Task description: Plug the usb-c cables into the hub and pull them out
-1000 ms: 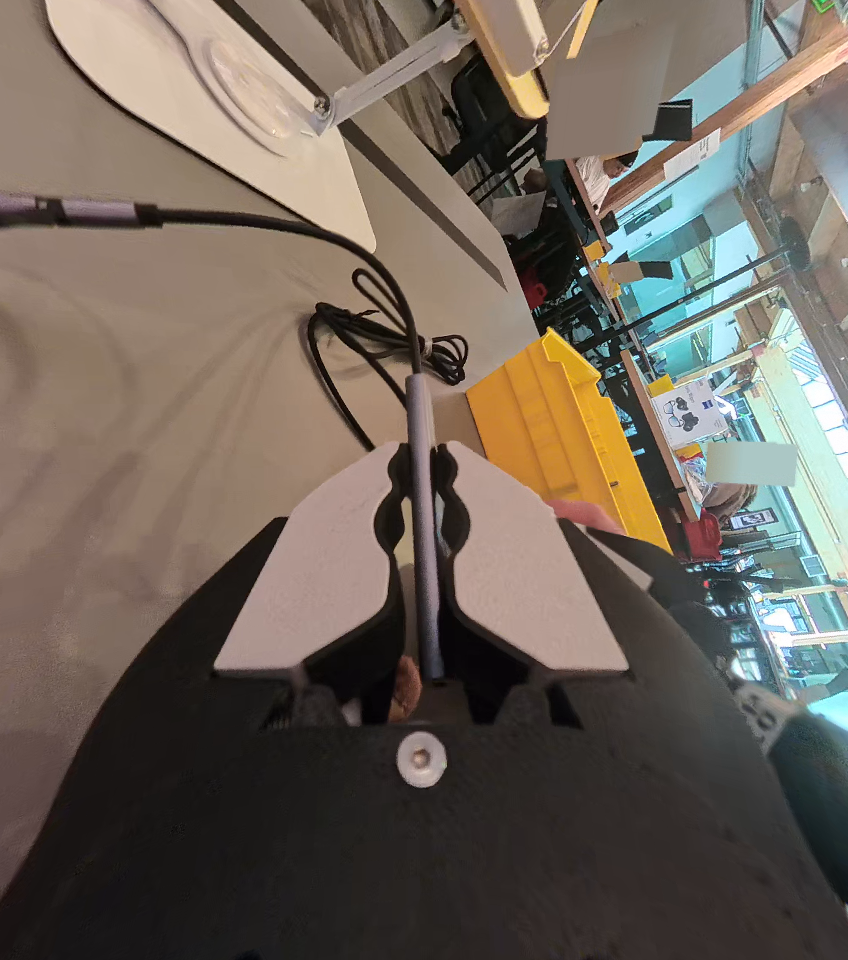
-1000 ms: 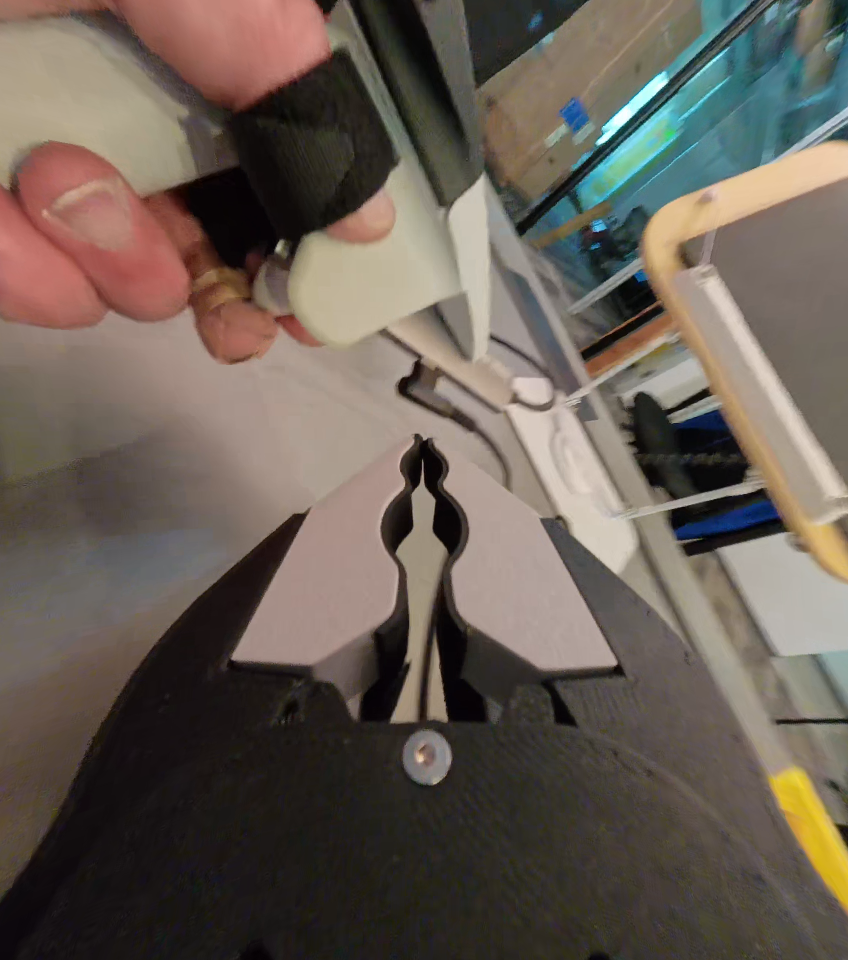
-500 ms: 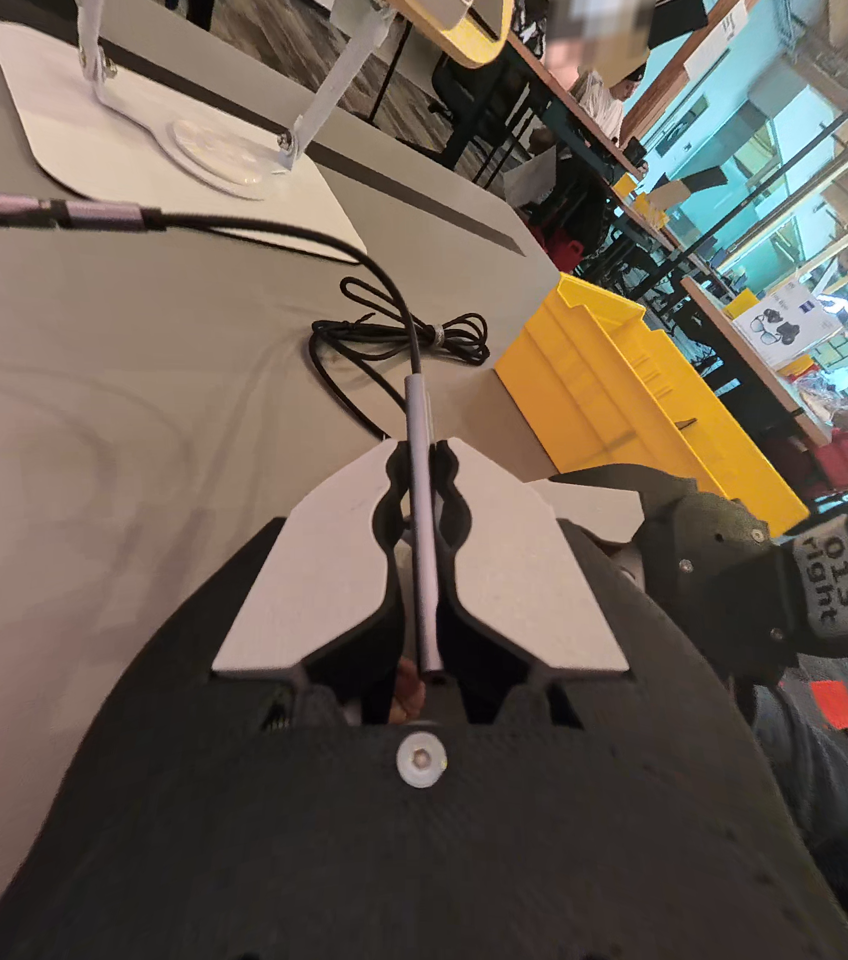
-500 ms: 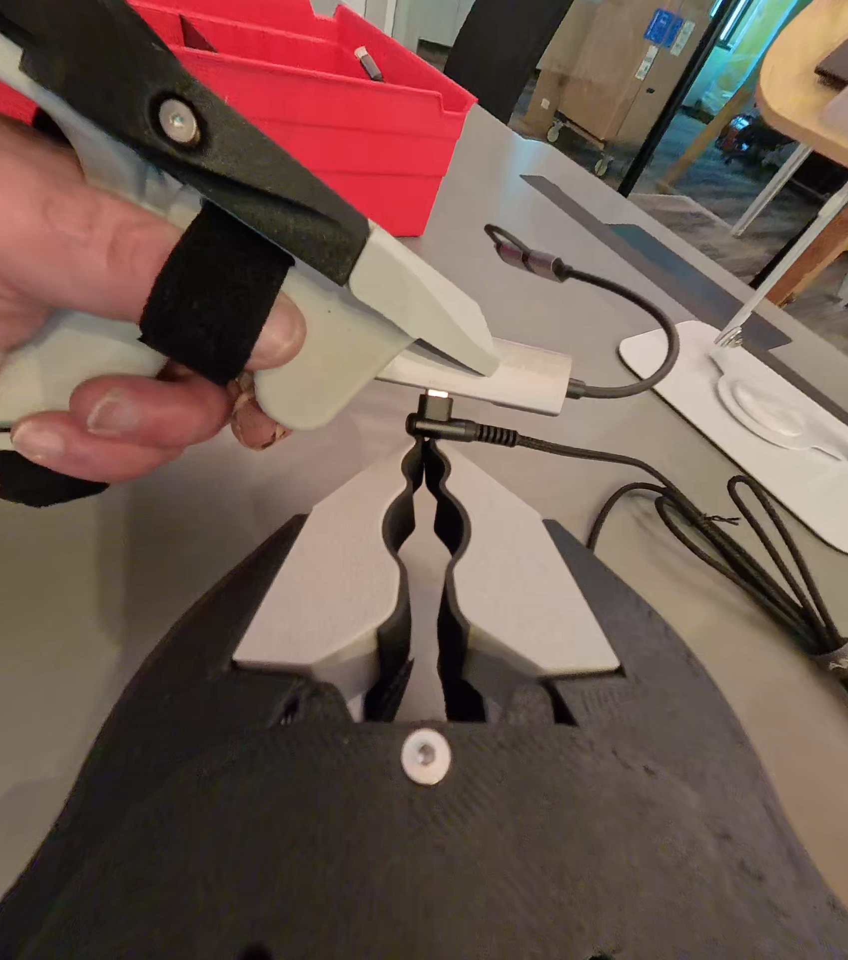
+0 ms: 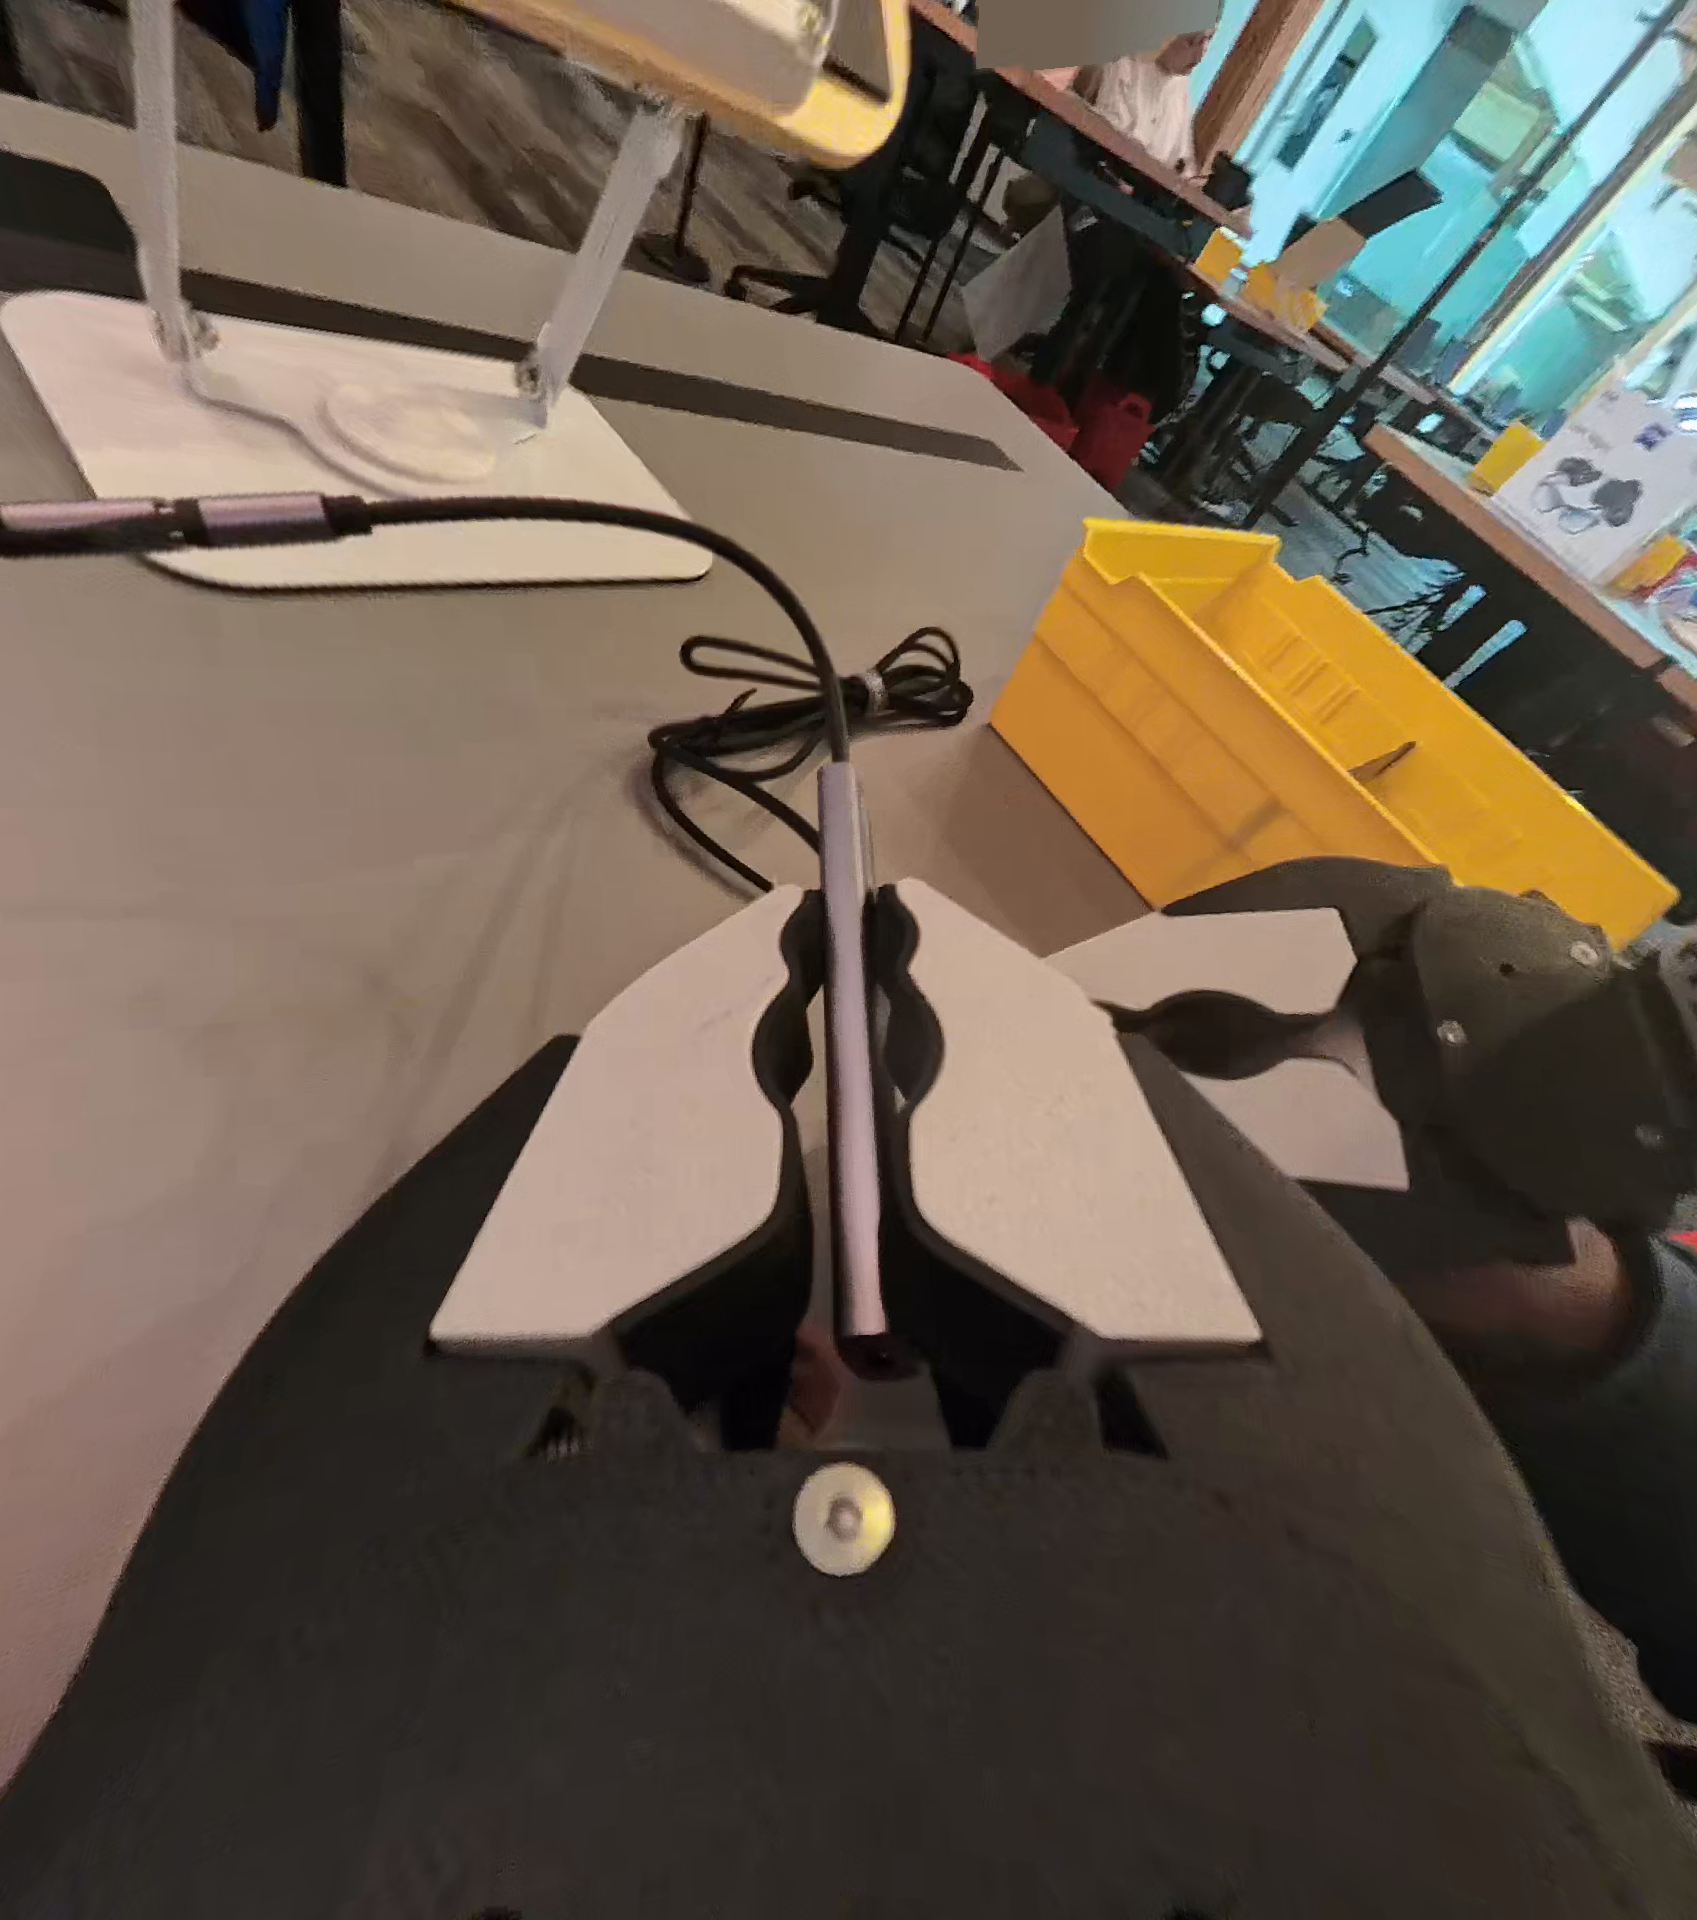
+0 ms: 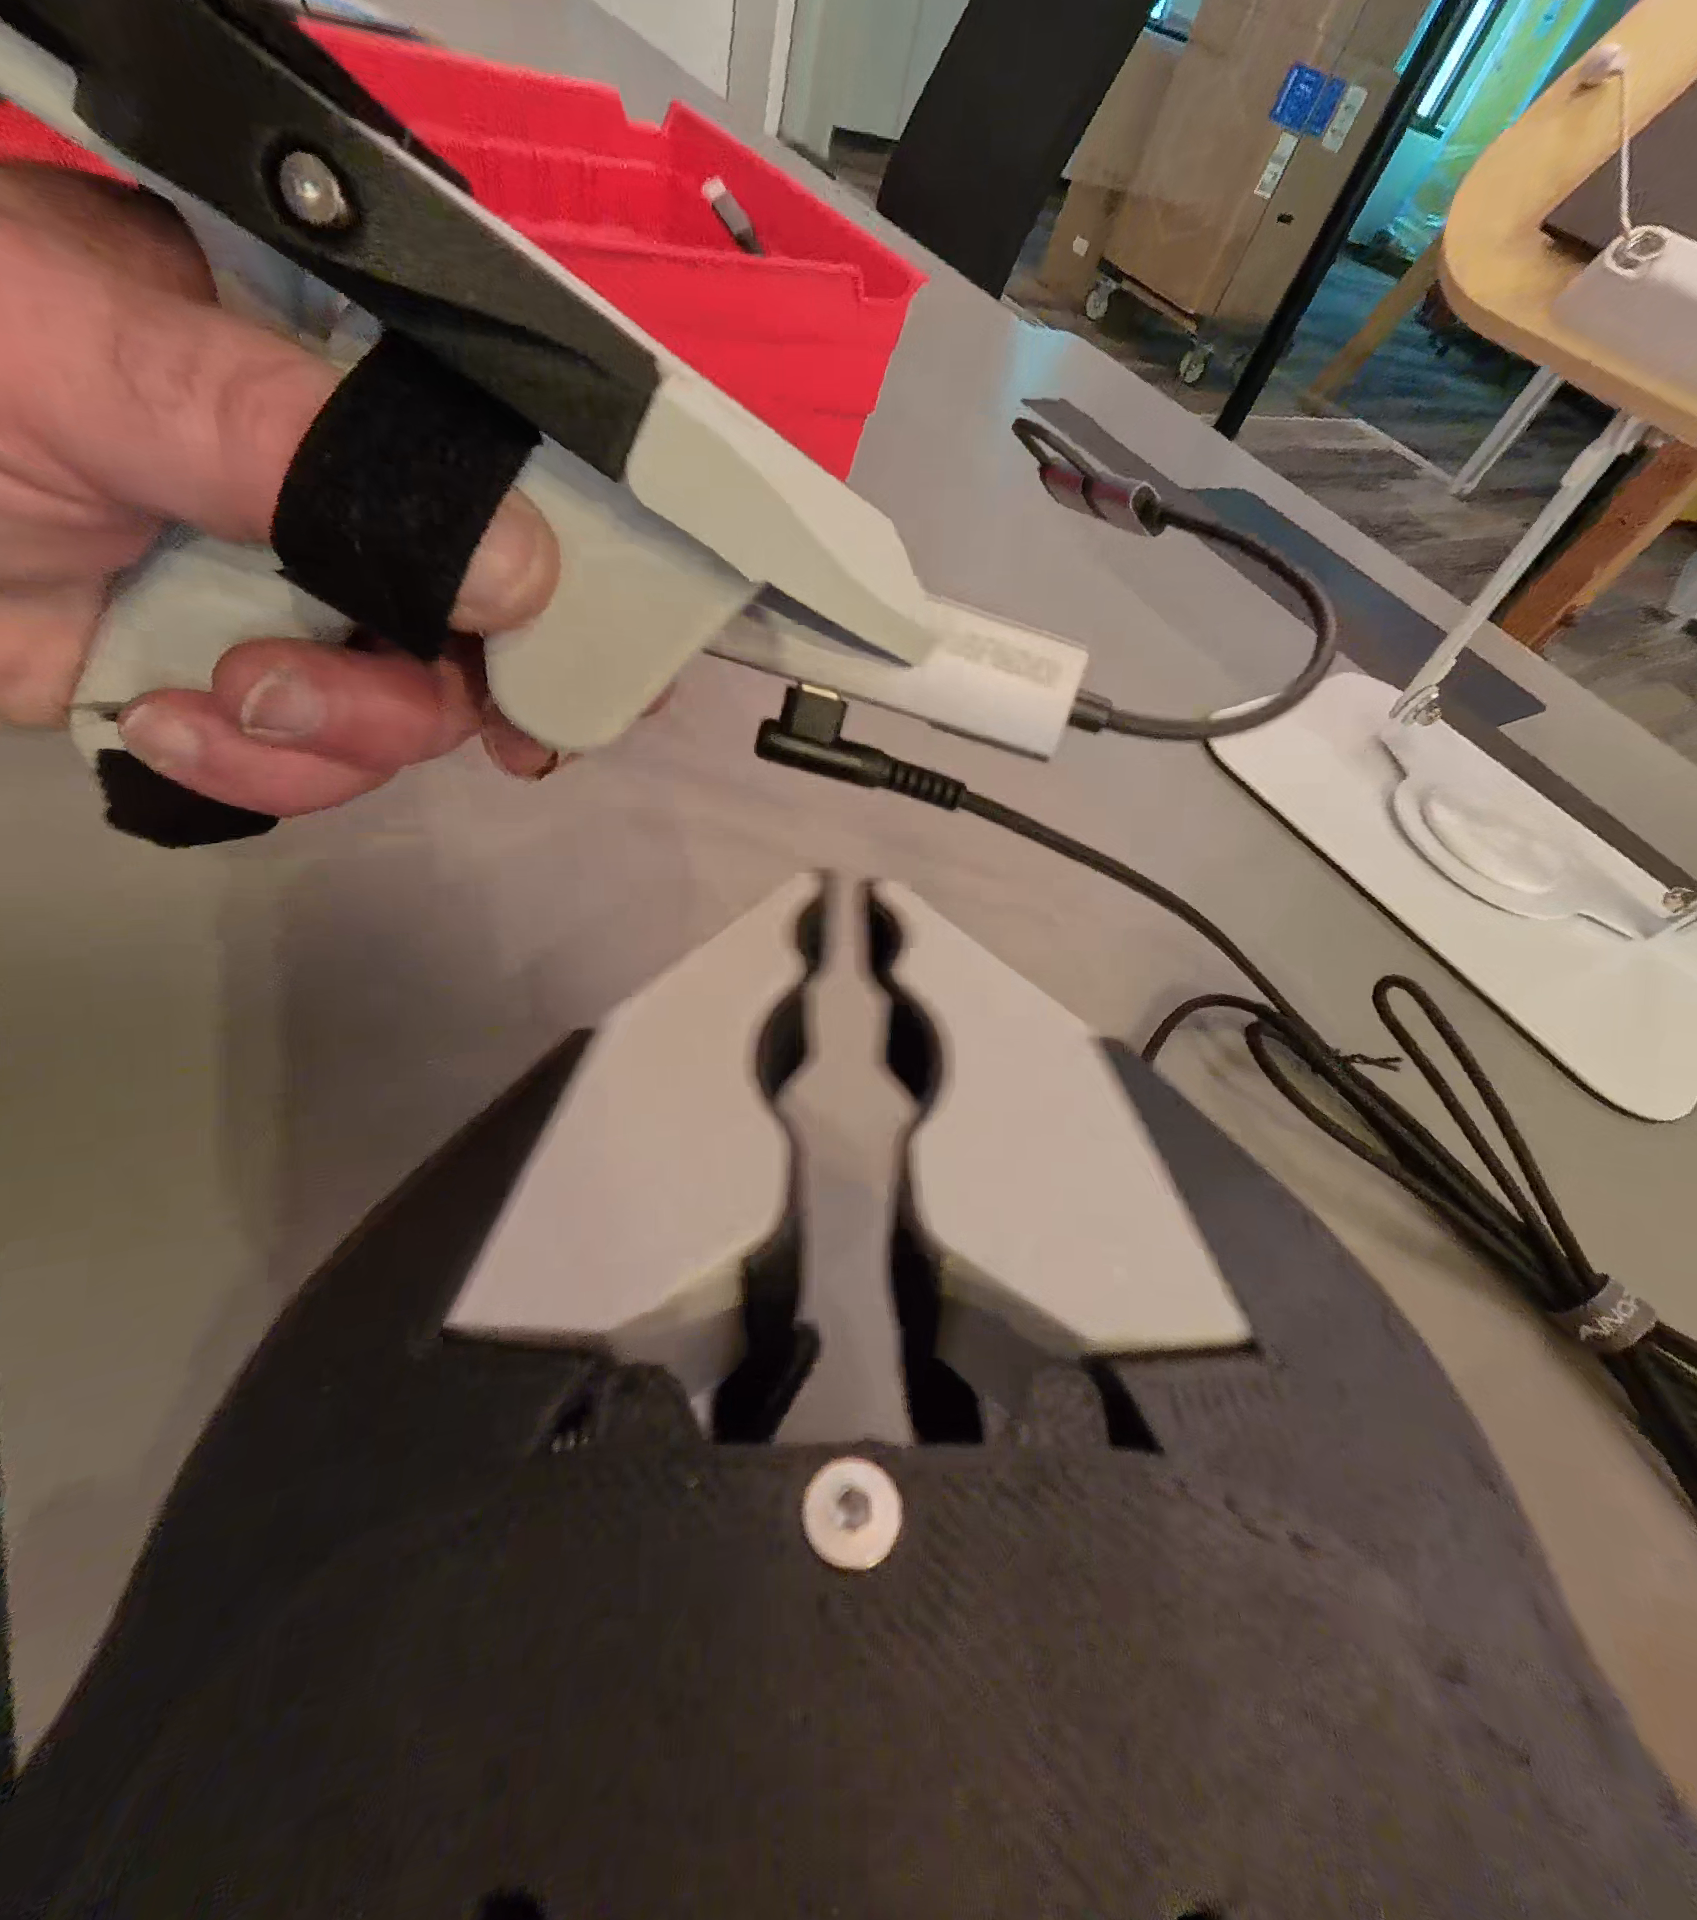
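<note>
Left gripper [image 5: 842,935] clenched on hub [image 5: 849,1091]; right gripper [image 6: 846,883] released, empty. Angled plug [image 6: 802,727] seated. We risk hub slipping if pull skews.

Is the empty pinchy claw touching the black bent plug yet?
Apart. In the right wrist view, the right gripper sits below the bent plug, with bare grey table showing plainly between them.

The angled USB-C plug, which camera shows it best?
The right wrist view: the angled USB-C plug sits under the hub, in the open. The left wrist view shows only the hub's thin edge; the plug is hidden.
</note>
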Demonstrator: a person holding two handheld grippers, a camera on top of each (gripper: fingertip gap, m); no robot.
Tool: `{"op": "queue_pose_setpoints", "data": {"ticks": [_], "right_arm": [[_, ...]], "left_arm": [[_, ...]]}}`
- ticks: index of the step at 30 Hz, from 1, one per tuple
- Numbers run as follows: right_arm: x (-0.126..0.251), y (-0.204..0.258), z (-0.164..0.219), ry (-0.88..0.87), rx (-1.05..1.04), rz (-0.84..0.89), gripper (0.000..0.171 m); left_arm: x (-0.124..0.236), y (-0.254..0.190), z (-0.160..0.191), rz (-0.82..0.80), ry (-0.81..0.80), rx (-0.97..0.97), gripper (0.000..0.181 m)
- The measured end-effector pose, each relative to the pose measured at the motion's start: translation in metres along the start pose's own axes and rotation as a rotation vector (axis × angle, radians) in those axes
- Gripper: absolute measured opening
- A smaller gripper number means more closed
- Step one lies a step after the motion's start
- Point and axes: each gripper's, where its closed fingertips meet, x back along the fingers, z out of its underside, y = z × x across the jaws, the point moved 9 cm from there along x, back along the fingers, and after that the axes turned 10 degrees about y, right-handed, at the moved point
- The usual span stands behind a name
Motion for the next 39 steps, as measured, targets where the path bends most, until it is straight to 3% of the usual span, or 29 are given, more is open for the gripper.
{"op": "queue_pose_setpoints", "data": {"ticks": [4,8,13,17,19,25,26,28,29,30,34,39], "right_arm": [[0.008,-0.007,-0.007,-0.002,-0.029,-0.030,0.050],[0.017,-0.013,-0.019,0.021,0.054,0.059,0.058],[0.014,-0.035,-0.013,0.178,0.089,0.184,0.071],[0.008,-0.052,-0.005,0.295,0.064,0.235,0.078],[-0.002,-0.061,-0.003,0.367,0.073,0.239,0.084],[-0.068,-0.082,0.002,0.515,0.175,0.112,0.070],[-0.080,-0.082,0.006,0.538,0.188,0.074,0.054],[-0.095,-0.086,0.008,0.510,0.103,0.005,0.039],[-0.099,-0.087,0.008,0.513,0.068,-0.028,0.020],[-0.102,-0.087,0.009,0.516,0.048,-0.048,0.015],[-0.098,-0.082,0.006,0.511,-0.085,-0.101,0.008],[-0.085,-0.068,0.010,0.429,-0.336,-0.207,0.007]], "left_arm": [[0.013,0.001,-0.008,0.027,-0.029,-0.104,0.009],[0.024,-0.005,-0.013,0.003,0.050,-0.226,0.009],[0.046,0.000,-0.027,-0.082,0.090,-0.306,0.009],[0.070,0.008,-0.043,-0.321,0.132,-0.446,0.010],[0.080,0.010,-0.051,-0.335,0.162,-0.469,0.010],[0.080,0.013,-0.056,-0.375,0.202,-0.556,0.009],[0.078,0.013,-0.056,-0.373,0.191,-0.550,0.009],[0.073,0.015,-0.052,-0.358,0.186,-0.534,0.008],[0.071,0.017,-0.051,-0.359,0.168,-0.518,0.008],[0.068,0.019,-0.050,-0.355,0.151,-0.498,0.008],[0.058,0.025,-0.044,-0.326,0.055,-0.428,0.008],[0.032,0.027,-0.028,-0.298,0.062,-0.361,0.009]]}}
